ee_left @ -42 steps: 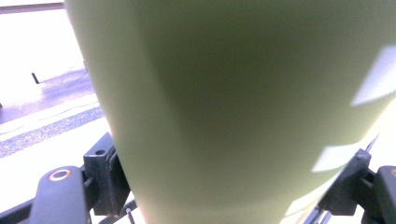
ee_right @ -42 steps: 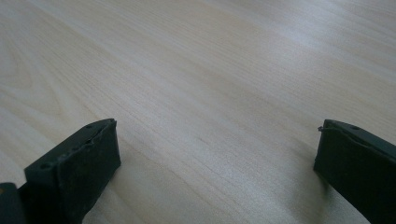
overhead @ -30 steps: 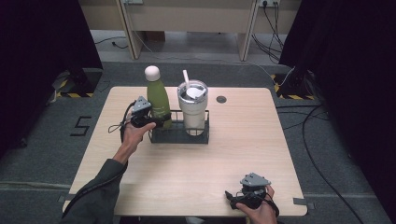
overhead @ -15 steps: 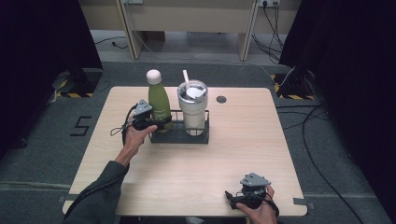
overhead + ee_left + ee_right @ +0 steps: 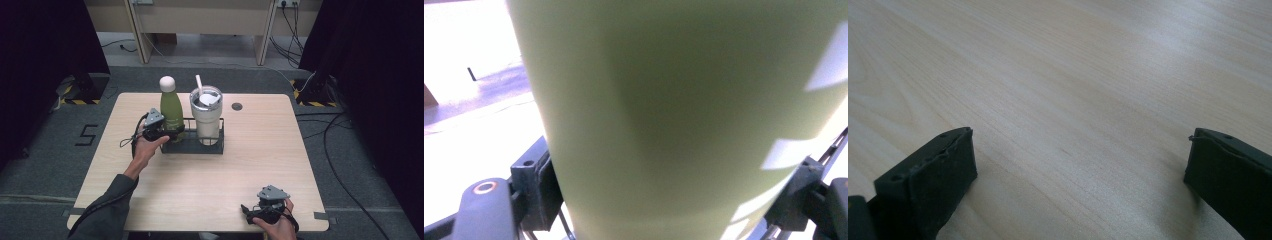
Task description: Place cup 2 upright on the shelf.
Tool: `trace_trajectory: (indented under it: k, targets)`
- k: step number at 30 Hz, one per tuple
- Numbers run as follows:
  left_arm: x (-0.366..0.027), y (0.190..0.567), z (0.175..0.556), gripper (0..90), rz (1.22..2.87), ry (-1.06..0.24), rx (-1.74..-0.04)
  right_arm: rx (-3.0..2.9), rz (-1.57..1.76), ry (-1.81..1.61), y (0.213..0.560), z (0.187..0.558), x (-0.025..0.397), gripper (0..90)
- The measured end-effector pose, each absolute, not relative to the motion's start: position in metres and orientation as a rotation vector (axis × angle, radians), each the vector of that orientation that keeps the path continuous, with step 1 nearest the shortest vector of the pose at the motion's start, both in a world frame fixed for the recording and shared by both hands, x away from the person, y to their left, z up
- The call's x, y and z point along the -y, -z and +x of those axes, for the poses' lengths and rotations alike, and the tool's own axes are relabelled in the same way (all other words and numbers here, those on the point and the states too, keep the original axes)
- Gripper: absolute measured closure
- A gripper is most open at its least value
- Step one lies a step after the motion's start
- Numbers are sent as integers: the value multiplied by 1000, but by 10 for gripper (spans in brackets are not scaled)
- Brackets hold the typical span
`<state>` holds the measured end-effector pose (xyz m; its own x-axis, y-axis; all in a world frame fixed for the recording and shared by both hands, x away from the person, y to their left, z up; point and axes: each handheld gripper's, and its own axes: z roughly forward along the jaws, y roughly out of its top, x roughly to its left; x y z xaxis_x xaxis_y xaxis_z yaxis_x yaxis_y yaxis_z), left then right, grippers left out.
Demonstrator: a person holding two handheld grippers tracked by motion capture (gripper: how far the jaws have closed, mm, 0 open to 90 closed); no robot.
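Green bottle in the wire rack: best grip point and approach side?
Grip the green bottle on its straight lower body just above the wire rack rim, coming from the open left side, as the left gripper does now. The tumbler blocks the right, and the neck narrows to a rounded cap that would likely slip.

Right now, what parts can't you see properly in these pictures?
- Bottle: in the left claw view, it is blurred and cut off at the top edge.
- Bottle's foot: in the high view, hidden behind the left claw and the rack.
- Cup: its contents are too small to tell in the high view.
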<state>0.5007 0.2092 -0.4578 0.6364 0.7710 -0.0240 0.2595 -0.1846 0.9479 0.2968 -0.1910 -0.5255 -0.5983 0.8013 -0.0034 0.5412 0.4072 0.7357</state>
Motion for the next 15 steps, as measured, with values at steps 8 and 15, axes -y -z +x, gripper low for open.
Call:
trace_trajectory:
  k: [8, 15]
  targets:
    - [-214, 462, 502, 147, 1737, -527, -851, -2312, 1156, -1014, 526, 297, 191, 3]
    - [-215, 458, 500, 145, 1741, -533, -838, -2313, 1157, -1014, 526, 297, 191, 4]
